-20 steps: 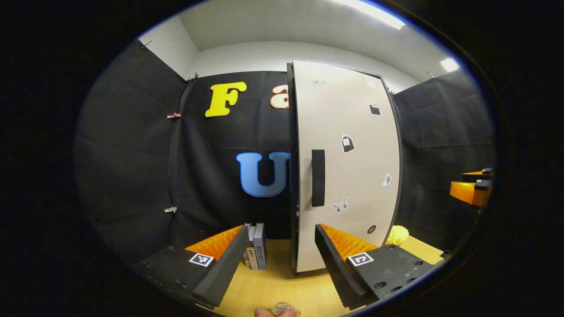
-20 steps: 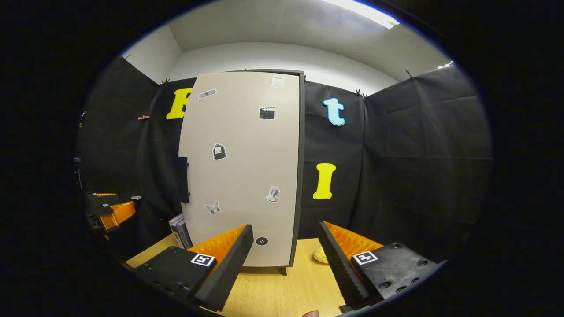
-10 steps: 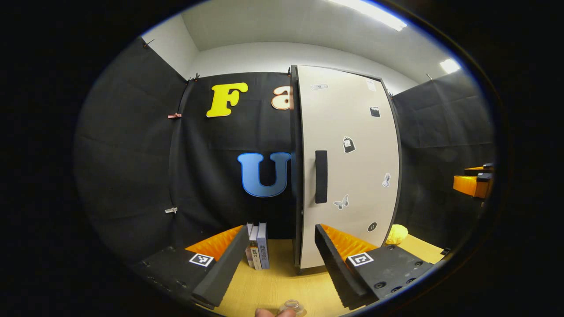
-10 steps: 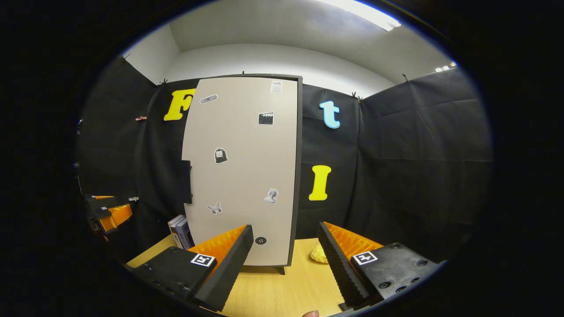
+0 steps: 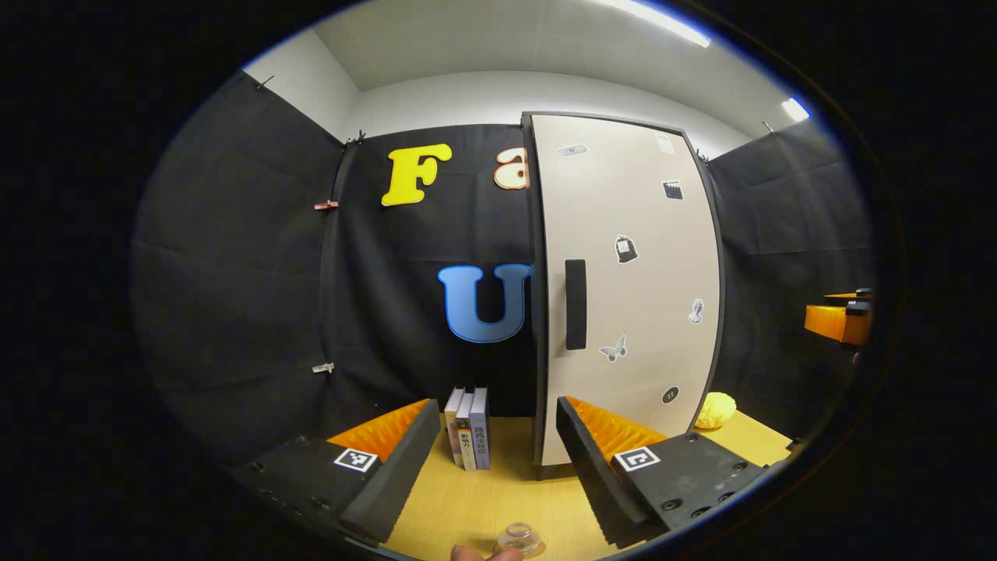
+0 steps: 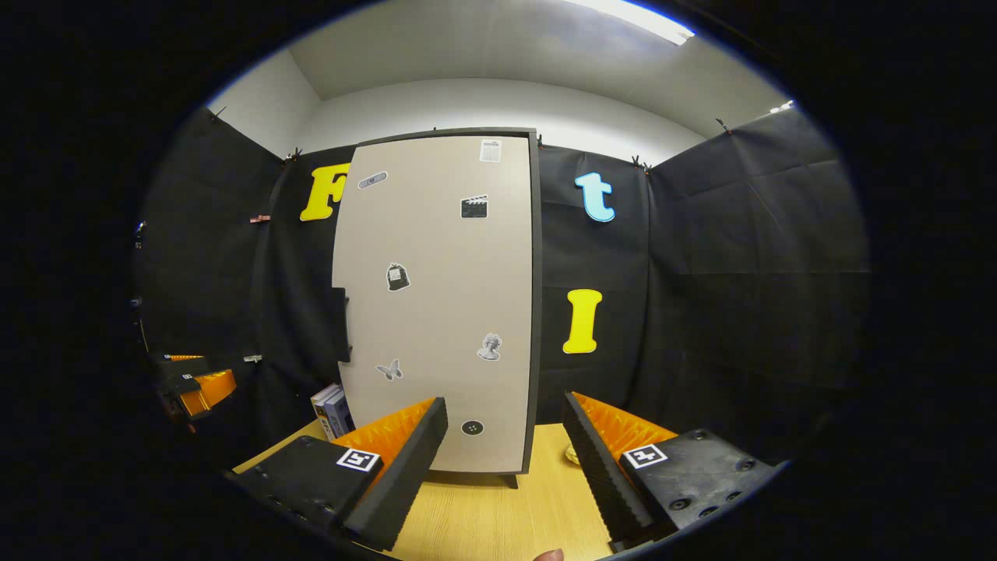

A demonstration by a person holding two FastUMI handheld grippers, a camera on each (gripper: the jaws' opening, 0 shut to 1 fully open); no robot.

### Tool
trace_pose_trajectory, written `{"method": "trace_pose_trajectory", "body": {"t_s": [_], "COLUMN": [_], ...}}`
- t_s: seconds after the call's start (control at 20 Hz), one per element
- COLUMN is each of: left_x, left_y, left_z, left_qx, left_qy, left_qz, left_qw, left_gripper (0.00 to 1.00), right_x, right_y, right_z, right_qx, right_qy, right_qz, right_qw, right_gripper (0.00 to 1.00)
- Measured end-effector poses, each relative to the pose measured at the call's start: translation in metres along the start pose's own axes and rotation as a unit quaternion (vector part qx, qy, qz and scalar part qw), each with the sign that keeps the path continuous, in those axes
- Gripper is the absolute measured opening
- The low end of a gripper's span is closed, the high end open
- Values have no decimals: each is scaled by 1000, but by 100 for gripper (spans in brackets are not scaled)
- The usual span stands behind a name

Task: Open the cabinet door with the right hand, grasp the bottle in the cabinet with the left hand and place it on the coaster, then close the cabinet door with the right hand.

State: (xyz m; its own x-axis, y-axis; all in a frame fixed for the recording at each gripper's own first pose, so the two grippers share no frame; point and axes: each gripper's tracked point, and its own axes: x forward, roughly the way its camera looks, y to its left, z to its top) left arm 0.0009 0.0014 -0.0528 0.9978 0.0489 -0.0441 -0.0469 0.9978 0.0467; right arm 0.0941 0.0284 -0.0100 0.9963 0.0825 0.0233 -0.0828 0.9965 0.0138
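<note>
Your right gripper (image 6: 505,444) is wide open w/ nothing in it, held low over the table (image 6: 483,522) in front of the cabinet (image 6: 440,304). That makes sense: the door is shut and you have to pull it first. The handle (image 6: 341,323) is the dark bar on the cabinet's left edge, so it sits up and left of your fingers. You'll prob. need to slide left to reach it.

Your left gripper (image 5: 492,452) is open too, empty, waiting in front of the cabinet's handle side. From there the handle (image 5: 575,304) is right ahead.

The bottle is inside the cabinet, so you can't see it yet. A small round clear thing (image 5: 518,538) lies on the table near you, in front of the cabinet; maybe the coaster, can't be sure.

Room to move: books (image 5: 468,428) stand just left of the cabinet, a yellow lump (image 5: 714,411) just right of it. The table in front of the door is bare, so the door prob. swings free. Keep the left gripper back from that swing.
</note>
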Motion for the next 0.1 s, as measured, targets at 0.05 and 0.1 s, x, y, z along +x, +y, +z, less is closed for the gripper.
{"method": "trace_pose_trajectory", "body": {"t_s": [0.05, 0.1], "left_x": [-1, -3], "left_y": [-4, -8], "left_z": [2, 3], "left_qx": [0, 0], "left_qy": [-3, -4], "left_qz": [8, 17], "left_qw": [1000, 1000], "left_gripper": [95, 95], "right_x": [3, 5], "right_y": [-4, -10], "right_z": [0, 0], "right_qx": [2, 5], "right_qy": [-3, -5], "right_qz": [5, 8], "right_qw": [1000, 1000], "right_gripper": [97, 97]}}
